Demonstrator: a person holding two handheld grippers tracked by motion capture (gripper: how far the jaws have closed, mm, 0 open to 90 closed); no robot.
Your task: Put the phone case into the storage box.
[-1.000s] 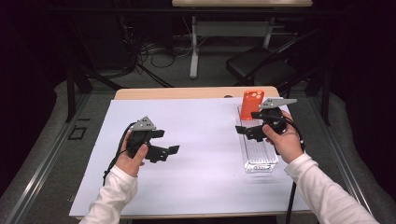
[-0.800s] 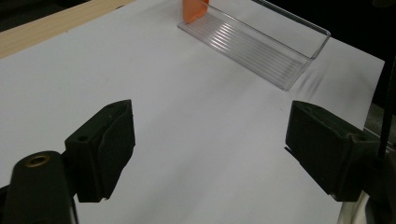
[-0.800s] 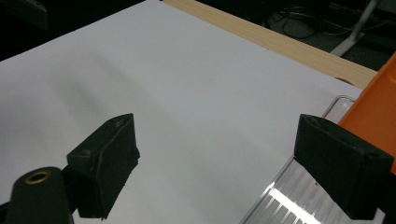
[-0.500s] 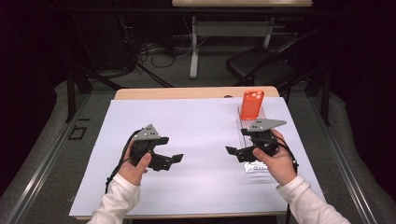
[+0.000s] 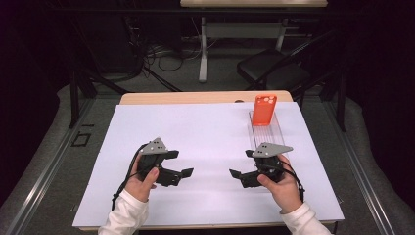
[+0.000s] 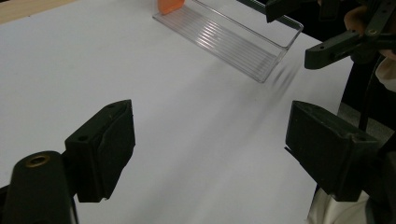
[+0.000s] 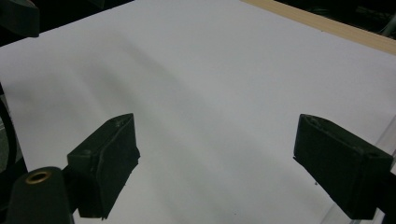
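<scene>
Phone case (image 5: 264, 109), orange, stands upright at the far end of a clear plastic tray (image 5: 274, 131) on the right side of the white sheet (image 5: 205, 137) that covers the table (image 5: 195, 97); whether it leans on the tray's end wall is hard to tell from above. Both grippers sit well short of it, near the front edge. The left gripper (image 5: 182, 174) is held in the person's left hand (image 5: 142, 181), wrist low, its jaws pointing right toward the middle of the sheet and spread wide with nothing between them. The right gripper (image 5: 237, 177) is held in the right hand (image 5: 281, 186), just in front of the tray's near end, its jaws pointing left and also spread wide and empty. The two sets of jaws face each other across a bare strip of sheet. In the left gripper view the tray (image 6: 229, 35) lies ahead with the case (image 6: 169, 5) at its far end and the right gripper (image 6: 313, 35) beside it. Bare sheet lies open across the centre and the left half, and a strip of wood shows along the far edge.
</scene>
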